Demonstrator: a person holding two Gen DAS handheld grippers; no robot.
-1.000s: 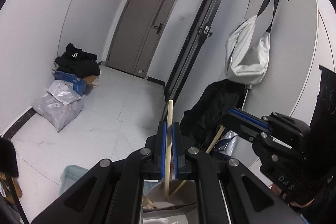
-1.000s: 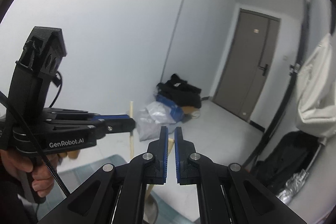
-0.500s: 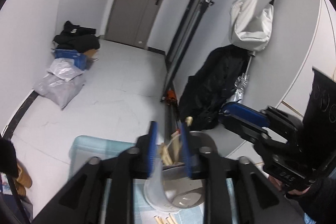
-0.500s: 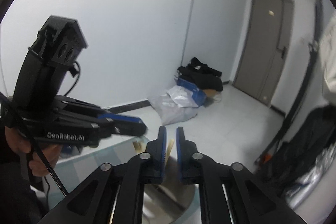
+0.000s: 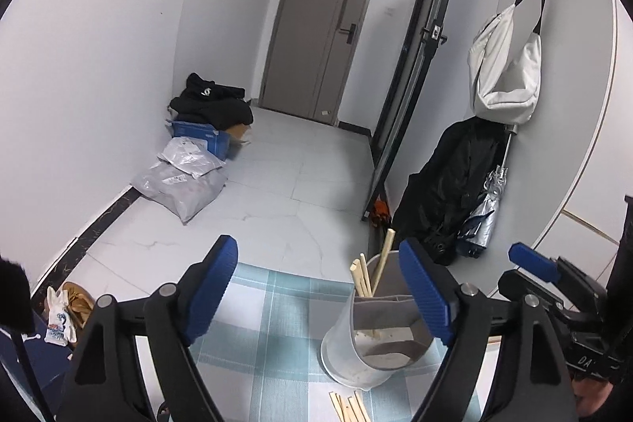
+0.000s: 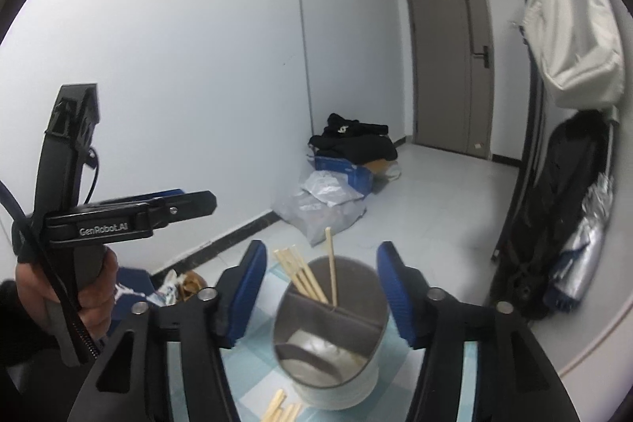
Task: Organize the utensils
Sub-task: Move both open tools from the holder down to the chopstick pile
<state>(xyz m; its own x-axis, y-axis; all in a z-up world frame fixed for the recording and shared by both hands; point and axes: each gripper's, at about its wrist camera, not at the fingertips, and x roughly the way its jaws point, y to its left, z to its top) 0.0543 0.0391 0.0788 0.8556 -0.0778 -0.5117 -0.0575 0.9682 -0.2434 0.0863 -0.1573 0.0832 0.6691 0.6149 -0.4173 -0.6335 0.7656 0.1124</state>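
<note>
A grey utensil holder (image 5: 372, 339) with inner dividers stands on a blue checked cloth (image 5: 261, 307). Several wooden chopsticks (image 5: 370, 273) stand in its far compartment. More loose chopsticks (image 5: 350, 408) lie on the cloth in front of it. My left gripper (image 5: 317, 246) hangs just left of the holder, its jaws opening with nothing between them. In the right wrist view my right gripper (image 6: 321, 250) hovers above the holder (image 6: 328, 339) and its chopsticks (image 6: 302, 277), jaws opening and pads clear of both. A hand (image 6: 93, 287) holds the left gripper (image 6: 158, 212) at the left.
Beyond the table's far edge is tiled floor with grey plastic bags (image 5: 182, 180), a blue box (image 5: 201, 139) and black clothes (image 5: 211, 103). A dark coat (image 5: 455, 180) and a white bag (image 5: 506, 74) hang on the right wall. A grey door (image 5: 320, 38) is at the back.
Both grippers were shut on chopsticks held upright over the holder. Both have since opened wide and tilted down, and the chopsticks now stand in the holder.
</note>
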